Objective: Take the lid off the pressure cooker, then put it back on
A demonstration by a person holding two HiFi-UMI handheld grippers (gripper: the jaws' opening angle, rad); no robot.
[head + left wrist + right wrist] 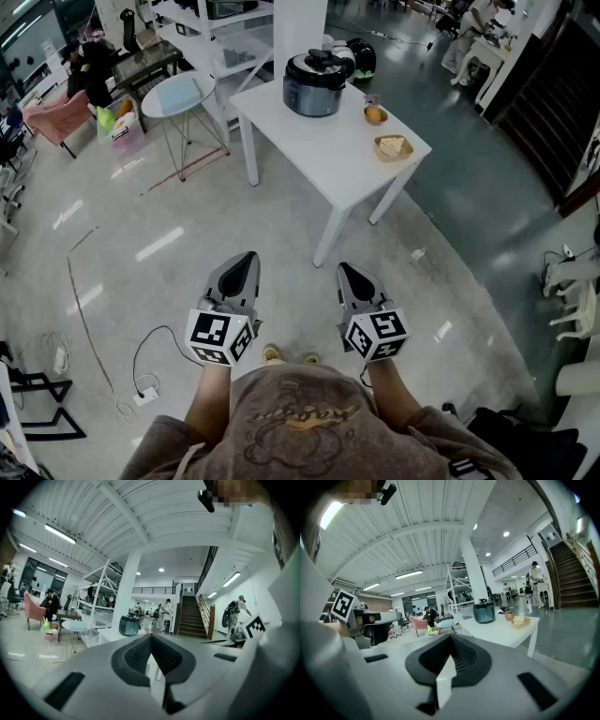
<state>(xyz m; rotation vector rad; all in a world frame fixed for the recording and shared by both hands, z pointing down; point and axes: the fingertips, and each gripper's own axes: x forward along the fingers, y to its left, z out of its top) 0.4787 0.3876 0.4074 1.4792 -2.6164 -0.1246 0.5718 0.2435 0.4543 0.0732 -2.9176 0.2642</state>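
Note:
The pressure cooker [313,84], dark grey with its black lid [319,62] on, stands at the far end of a white table [328,141]. It shows small in the left gripper view [129,625] and the right gripper view [483,611]. My left gripper [247,259] and right gripper [344,270] are held side by side over the floor, well short of the table, both shut with nothing between the jaws.
On the table lie a small orange bowl [375,114] and a tray with food [393,146]. A round light-blue side table [178,94] stands to the left, shelving behind it. A staircase [190,616] rises beyond. Cables [141,375] trail on the floor at lower left.

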